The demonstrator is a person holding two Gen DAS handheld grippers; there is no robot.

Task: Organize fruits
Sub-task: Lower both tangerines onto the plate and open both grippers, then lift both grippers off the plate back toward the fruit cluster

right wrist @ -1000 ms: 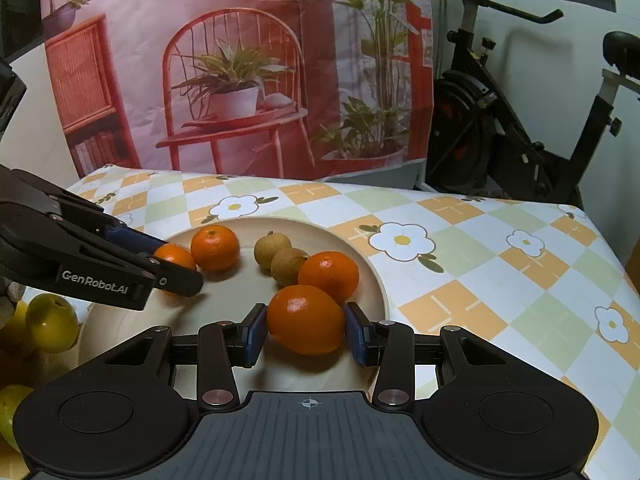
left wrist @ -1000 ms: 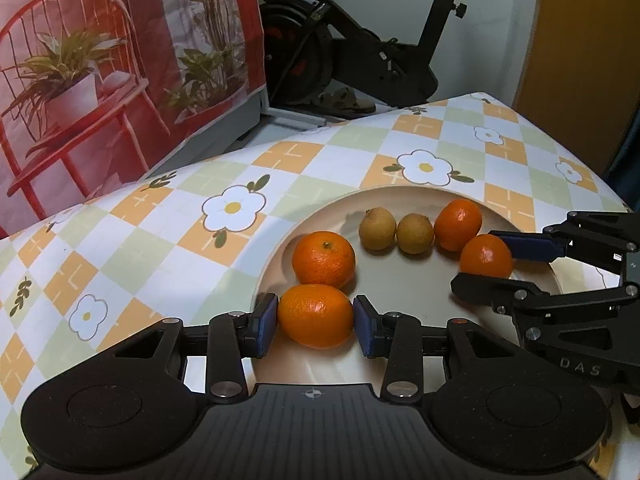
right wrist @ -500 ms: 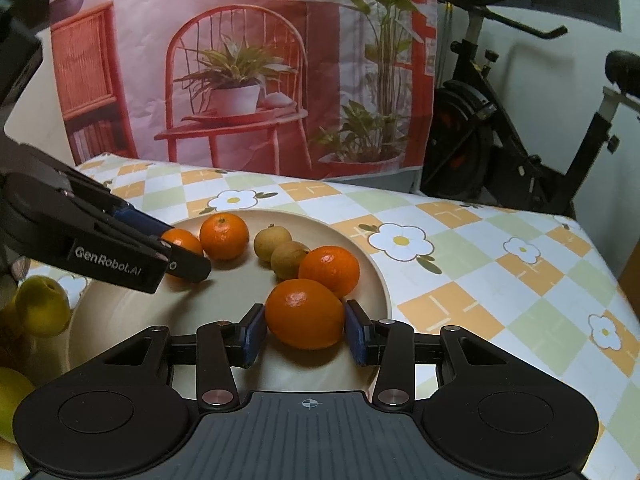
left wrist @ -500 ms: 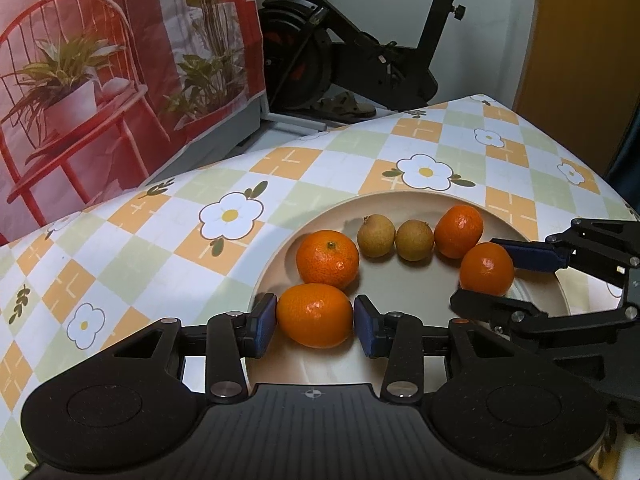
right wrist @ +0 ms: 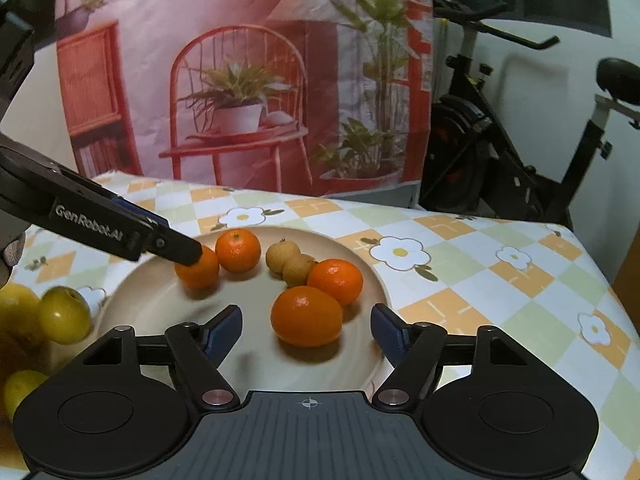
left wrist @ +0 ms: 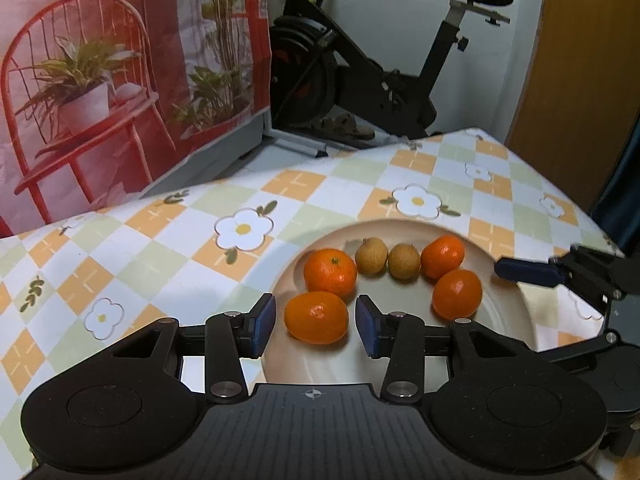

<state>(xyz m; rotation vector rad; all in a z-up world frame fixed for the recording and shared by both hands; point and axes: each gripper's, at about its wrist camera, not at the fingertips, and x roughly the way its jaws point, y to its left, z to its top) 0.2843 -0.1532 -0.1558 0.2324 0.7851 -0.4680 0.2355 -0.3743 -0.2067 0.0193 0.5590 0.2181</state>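
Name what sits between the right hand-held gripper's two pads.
An orange, lying on the plate. The right hand-held gripper has just been opening its jaws, which stand clear of the fruit. The right wrist view shows this.

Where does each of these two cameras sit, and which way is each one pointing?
Left wrist view: sits on the left gripper, looking forward and down along its fingers at the plate of fruit; its own two open fingers flank an orange.
Right wrist view: sits on the right gripper, aimed likewise; its jaws have just been opening and flank another orange.
Shared: the same plate, two longans, checked tablecloth, exercise bike; each glimpses the other gripper at its edge.
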